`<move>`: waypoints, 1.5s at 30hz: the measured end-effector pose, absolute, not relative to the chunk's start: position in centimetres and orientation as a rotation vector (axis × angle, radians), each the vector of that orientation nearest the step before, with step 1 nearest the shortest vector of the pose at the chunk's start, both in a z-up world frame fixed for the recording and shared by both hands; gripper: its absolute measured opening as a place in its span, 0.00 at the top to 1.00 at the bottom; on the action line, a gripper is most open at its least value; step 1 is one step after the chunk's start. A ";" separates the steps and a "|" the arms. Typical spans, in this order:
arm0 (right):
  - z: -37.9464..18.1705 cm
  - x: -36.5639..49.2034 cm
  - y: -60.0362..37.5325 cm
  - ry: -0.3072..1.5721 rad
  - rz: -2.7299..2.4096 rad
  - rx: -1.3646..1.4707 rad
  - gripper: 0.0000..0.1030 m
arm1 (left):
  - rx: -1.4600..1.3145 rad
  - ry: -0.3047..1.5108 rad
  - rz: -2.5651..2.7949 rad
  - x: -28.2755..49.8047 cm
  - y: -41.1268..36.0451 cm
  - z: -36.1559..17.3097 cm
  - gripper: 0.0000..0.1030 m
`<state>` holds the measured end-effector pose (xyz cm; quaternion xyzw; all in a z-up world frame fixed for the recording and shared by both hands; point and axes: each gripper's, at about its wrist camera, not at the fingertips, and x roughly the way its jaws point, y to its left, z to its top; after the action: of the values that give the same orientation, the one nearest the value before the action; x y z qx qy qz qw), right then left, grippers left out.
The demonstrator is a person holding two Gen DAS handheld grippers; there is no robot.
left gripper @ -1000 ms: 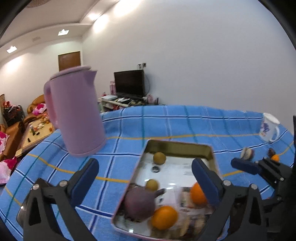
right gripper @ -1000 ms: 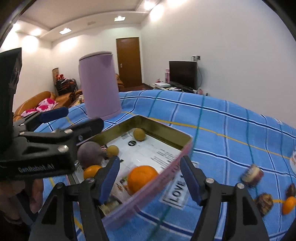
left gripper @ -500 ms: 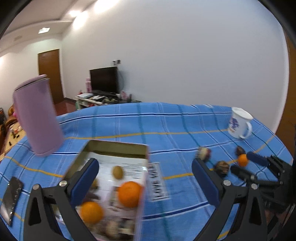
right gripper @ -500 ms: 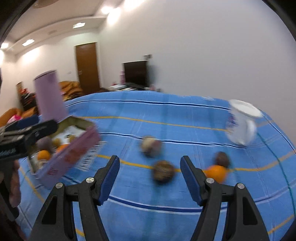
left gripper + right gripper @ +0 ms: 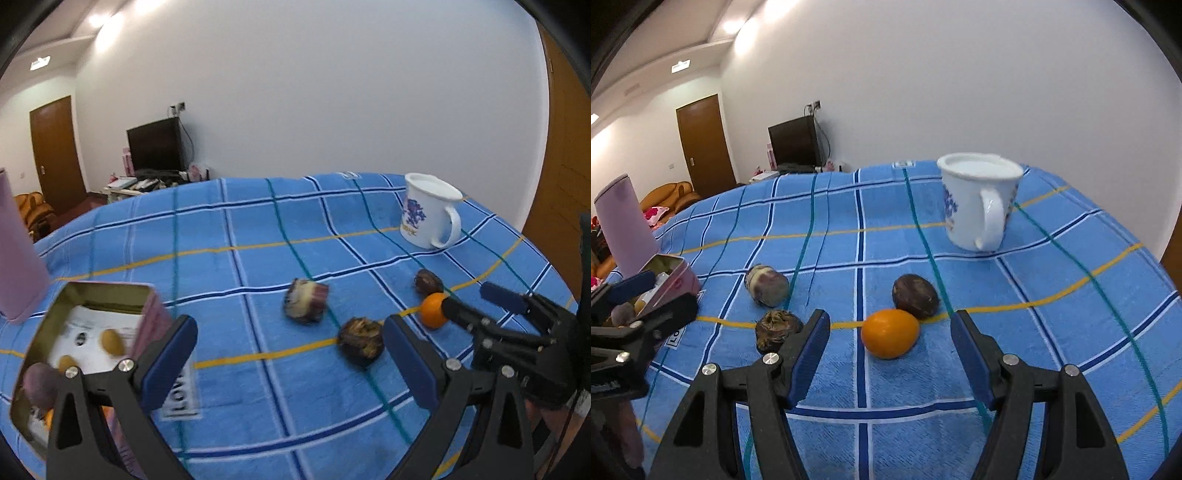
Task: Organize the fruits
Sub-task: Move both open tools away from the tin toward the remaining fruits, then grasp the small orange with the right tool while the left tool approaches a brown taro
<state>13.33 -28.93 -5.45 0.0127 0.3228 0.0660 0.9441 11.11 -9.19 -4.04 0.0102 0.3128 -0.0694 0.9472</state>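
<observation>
The orange (image 5: 889, 333) lies on the blue checked cloth (image 5: 1052, 325) of the desk, squarely between the spread fingers of the right tool (image 5: 889, 349), which is wide open and has hold of nothing; neither finger touches the fruit. Just behind the orange, touching or nearly so, sits a dark brown fruit (image 5: 916, 296). To the left, a wrinkled brown fruit (image 5: 777, 329) lies just beside the right tool's left finger, and a purple-and-cream cut fruit (image 5: 767, 285) lies a little farther back.

In the left wrist view the same four show: the orange (image 5: 433, 315) against the tip of the right tool (image 5: 476, 306), the dark fruit (image 5: 427, 281) behind it, the wrinkled fruit (image 5: 361, 341) and the cut fruit (image 5: 306, 300), somewhat blurred. The left tool (image 5: 290, 360) is also wide open and empty, held above the cloth with the wrinkled fruit near its right finger.

The tin (image 5: 146, 295) stands at the left, pink outside and gold inside. It holds two small yellow-green fruits (image 5: 112, 341), a purple fruit (image 5: 38, 384) and a bit of orange partly hidden behind the left tool.

A white mug (image 5: 979, 201) with a blue pattern stands upright farther back on the right. A lilac jug (image 5: 624, 225) stands behind the tin.
</observation>
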 end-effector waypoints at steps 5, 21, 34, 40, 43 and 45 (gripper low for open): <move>-5.8 14.6 -28.9 0.689 0.132 0.034 0.33 | 0.035 0.675 -0.141 13.1 -10.2 -5.5 0.01; -7.9 17.2 -28.9 0.843 0.160 0.065 0.55 | 0.041 0.711 -0.221 13.6 -10.5 -6.8 0.03; -6.6 15.7 -29.5 0.747 0.150 0.084 0.57 | 0.059 0.721 -0.309 13.4 -11.7 -6.9 0.14; -6.5 15.3 -29.6 0.731 0.134 0.085 0.57 | 0.087 0.762 -0.360 13.8 -13.0 -7.3 0.19; -6.4 15.2 -29.3 0.729 0.127 0.068 0.57 | 0.095 0.805 -0.368 14.3 -13.4 -7.9 0.31; -6.4 15.1 -29.1 0.727 0.122 0.050 0.57 | 0.079 0.840 -0.391 14.8 -13.4 -8.3 0.41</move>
<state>15.13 -29.13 -6.36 0.0245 0.3552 0.0597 0.9326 14.83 -13.40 -8.26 0.0382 0.4049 -0.1884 0.8939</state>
